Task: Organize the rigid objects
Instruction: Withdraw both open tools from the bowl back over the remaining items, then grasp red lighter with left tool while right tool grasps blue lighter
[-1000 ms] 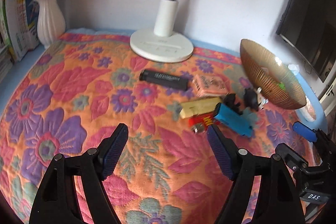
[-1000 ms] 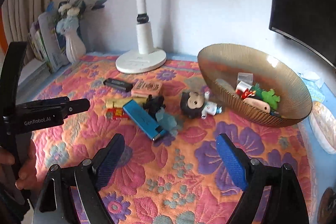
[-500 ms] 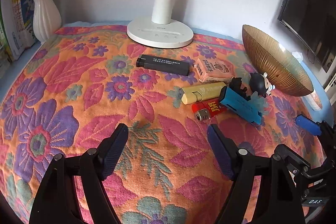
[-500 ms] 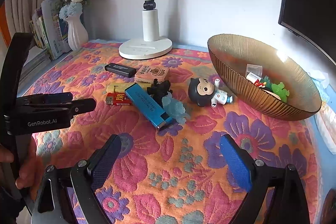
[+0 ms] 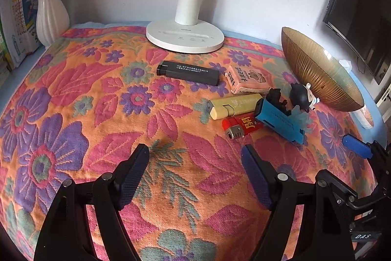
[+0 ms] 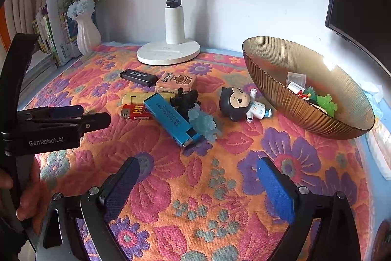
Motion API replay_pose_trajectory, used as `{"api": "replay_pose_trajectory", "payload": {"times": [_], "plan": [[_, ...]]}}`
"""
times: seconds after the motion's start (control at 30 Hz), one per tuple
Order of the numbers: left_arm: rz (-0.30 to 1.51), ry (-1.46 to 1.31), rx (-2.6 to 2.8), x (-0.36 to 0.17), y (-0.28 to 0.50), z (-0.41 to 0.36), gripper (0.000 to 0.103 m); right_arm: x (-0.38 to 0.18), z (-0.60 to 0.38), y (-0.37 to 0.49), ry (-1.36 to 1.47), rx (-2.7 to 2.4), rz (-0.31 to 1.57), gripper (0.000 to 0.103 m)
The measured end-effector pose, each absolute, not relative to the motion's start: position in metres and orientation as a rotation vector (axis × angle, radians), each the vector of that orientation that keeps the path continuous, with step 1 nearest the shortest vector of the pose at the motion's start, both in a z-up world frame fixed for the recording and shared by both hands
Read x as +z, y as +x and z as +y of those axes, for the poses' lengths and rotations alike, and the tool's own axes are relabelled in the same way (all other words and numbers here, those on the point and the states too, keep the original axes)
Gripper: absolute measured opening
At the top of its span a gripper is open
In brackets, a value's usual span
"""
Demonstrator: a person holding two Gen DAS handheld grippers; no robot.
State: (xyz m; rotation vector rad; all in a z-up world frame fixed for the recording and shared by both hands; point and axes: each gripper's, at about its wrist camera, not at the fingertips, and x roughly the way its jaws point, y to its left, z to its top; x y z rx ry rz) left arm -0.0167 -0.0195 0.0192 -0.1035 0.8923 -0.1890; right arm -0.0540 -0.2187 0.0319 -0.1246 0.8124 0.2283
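Note:
Loose objects lie in a cluster on the floral cloth: a black lighter [image 5: 188, 73] [image 6: 138, 77], a pink box [image 5: 246, 79] [image 6: 176, 82], a yellow lighter [image 5: 234, 105], a red lighter [image 5: 240, 127] [image 6: 134, 112], a blue lighter [image 5: 279, 122] [image 6: 171, 118], a black toy [image 6: 185, 99], a pale blue toy [image 6: 204, 122] and a doll figure [image 6: 238, 104]. A ribbed amber bowl [image 6: 281, 99] [image 5: 315, 72] at the right holds several small items. My left gripper [image 5: 195, 169] is open and empty, short of the lighters. My right gripper [image 6: 198, 177] is open and empty, in front of the blue lighter.
A white lamp base [image 5: 185, 37] stands at the back centre. A white vase [image 5: 50, 14] with flowers and books stand at the back left. A dark monitor [image 5: 361, 4] hangs at the right. The left gripper's body [image 6: 53, 129] shows at the left of the right wrist view.
Both grippers moved forward and lower toward the cluster, so the objects look larger and nearer. Both stayed open. No object moved.

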Motion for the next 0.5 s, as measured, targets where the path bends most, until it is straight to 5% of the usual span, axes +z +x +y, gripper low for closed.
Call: {"api": "replay_pose_trajectory", "payload": {"times": [0.5], "plan": [[0.920,-0.132,-0.220,0.0187,-0.0151,-0.0176,0.080,0.0284,-0.2189,-0.0496,-0.124,0.210,0.841,0.098]]}}
